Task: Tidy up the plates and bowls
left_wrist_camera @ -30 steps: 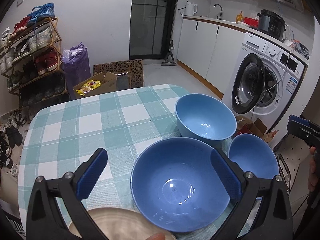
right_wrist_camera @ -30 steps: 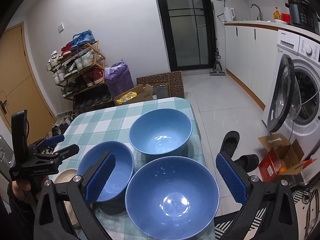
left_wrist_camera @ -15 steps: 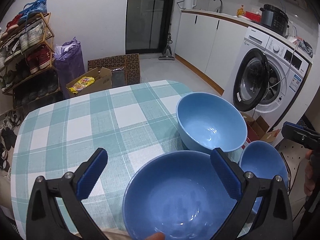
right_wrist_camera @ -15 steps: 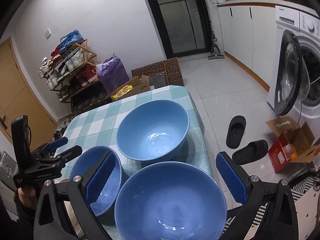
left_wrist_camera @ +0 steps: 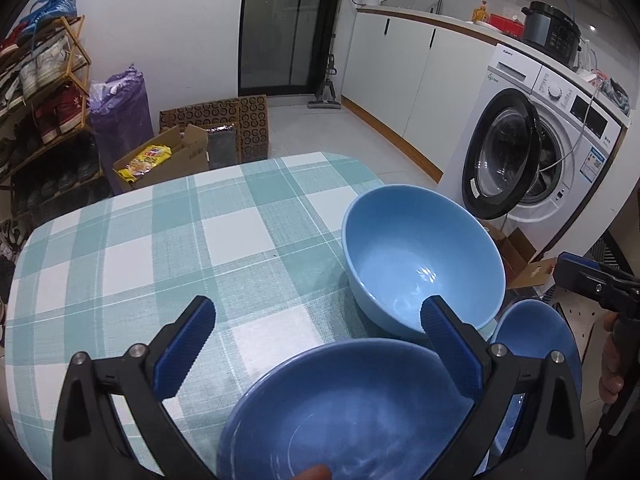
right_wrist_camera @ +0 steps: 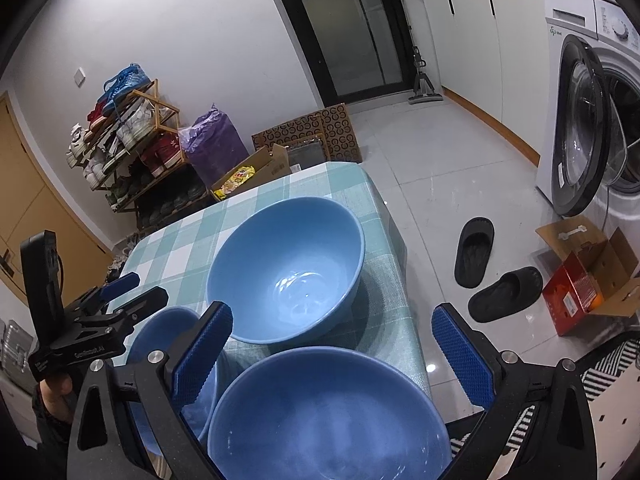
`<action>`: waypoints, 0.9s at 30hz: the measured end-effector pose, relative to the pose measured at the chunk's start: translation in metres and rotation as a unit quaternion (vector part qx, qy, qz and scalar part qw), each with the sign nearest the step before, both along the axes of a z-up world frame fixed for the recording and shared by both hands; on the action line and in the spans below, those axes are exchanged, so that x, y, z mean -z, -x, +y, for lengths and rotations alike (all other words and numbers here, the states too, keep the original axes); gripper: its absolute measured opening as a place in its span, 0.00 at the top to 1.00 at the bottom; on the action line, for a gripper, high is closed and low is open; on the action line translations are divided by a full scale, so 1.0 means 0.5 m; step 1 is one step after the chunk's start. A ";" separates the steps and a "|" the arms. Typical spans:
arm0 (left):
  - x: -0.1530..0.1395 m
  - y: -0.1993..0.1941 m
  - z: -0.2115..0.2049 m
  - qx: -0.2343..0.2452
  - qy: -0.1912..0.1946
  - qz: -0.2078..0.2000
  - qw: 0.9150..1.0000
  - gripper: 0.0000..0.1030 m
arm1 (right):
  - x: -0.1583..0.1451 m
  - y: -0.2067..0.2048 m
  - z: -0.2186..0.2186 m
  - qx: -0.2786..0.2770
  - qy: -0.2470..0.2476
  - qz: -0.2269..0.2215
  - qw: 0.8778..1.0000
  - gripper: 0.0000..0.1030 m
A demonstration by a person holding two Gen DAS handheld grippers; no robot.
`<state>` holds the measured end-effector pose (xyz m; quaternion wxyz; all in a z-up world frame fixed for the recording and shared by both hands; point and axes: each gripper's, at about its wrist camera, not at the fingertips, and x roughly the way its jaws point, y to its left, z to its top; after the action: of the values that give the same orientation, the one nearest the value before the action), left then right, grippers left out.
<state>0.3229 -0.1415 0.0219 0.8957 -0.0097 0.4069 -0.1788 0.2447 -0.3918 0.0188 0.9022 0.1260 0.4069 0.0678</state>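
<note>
Three blue bowls stand on a table (left_wrist_camera: 160, 240) with a teal checked cloth. The light-blue bowl (left_wrist_camera: 424, 264) (right_wrist_camera: 288, 272) is farthest, near the table's right edge. A darker bowl (left_wrist_camera: 340, 412) (right_wrist_camera: 168, 344) lies just below my left gripper (left_wrist_camera: 316, 316), which is open and holds nothing. Another dark bowl (right_wrist_camera: 328, 416) (left_wrist_camera: 536, 344) lies under my right gripper (right_wrist_camera: 332, 318), also open, its fingers above the rim. Each gripper shows in the other's view: the right gripper (left_wrist_camera: 592, 284) and the left gripper (right_wrist_camera: 120, 300).
The table's right edge (right_wrist_camera: 384, 216) drops to a tiled floor with black slippers (right_wrist_camera: 476, 256), cardboard boxes (right_wrist_camera: 588, 280) and a washing machine (left_wrist_camera: 520, 160) with its door open. A shoe rack (left_wrist_camera: 40, 92) and a purple bag (right_wrist_camera: 212, 148) stand beyond the table's far side.
Both grippers have moved forward over the table, so the near bowls slid lower in each view. The beige plate at the bottom of the left wrist view is gone from sight.
</note>
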 end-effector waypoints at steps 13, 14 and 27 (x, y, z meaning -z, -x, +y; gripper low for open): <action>0.028 -0.043 -0.034 0.015 -0.002 0.034 0.999 0.10 | 0.032 -0.058 0.017 -0.007 0.020 0.022 1.000 0.04; 0.028 -0.044 -0.035 0.016 -0.001 0.034 0.999 0.12 | 0.035 -0.063 0.018 -0.008 0.020 0.026 0.999 0.06; 0.038 -0.072 -0.055 0.026 -0.005 0.051 0.998 0.31 | 0.063 -0.102 0.022 -0.016 0.008 0.056 0.998 0.24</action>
<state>0.3588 -0.1692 0.0028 0.8687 -0.0041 0.4534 -0.1996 0.2958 -0.3810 -0.0128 0.8780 0.1161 0.4588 0.0718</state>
